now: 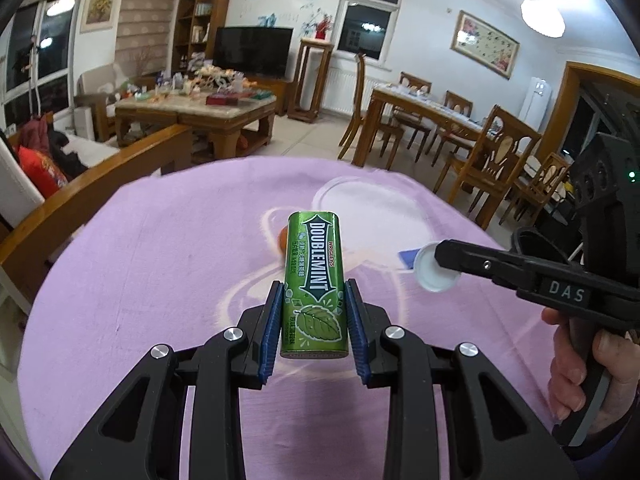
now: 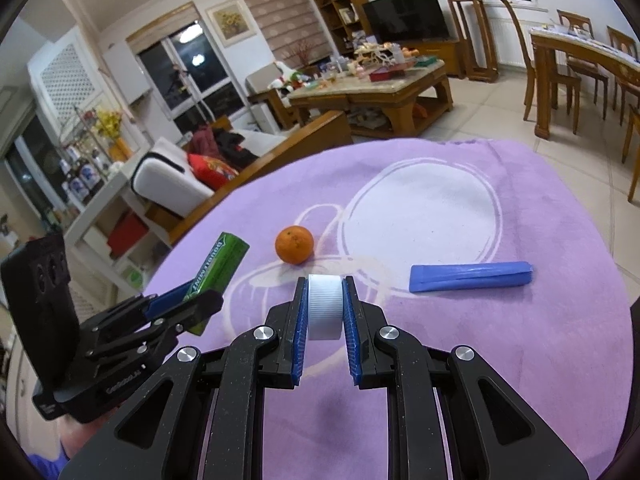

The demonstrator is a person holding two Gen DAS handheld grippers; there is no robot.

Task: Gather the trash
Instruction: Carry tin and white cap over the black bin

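Note:
My left gripper (image 1: 314, 292) is shut on a green Doublemint gum pack (image 1: 314, 280) and holds it above the purple cloth (image 1: 160, 260); the pack also shows in the right wrist view (image 2: 218, 270) at the left. My right gripper (image 2: 325, 284) is shut on a white ribbed bottle cap (image 2: 325, 306), held above the cloth (image 2: 520, 340). In the left wrist view the cap (image 1: 434, 266) sits at the tip of the right gripper (image 1: 440, 254) to the right. A folded blue plastic bag (image 2: 470, 276) lies on the cloth to the right.
An orange (image 2: 294, 244) lies on the cloth ahead of both grippers, mostly hidden behind the pack in the left wrist view (image 1: 282, 242). A wooden sofa arm (image 2: 280, 152) runs past the table's far left. Dining chairs (image 1: 492, 160) stand at the right.

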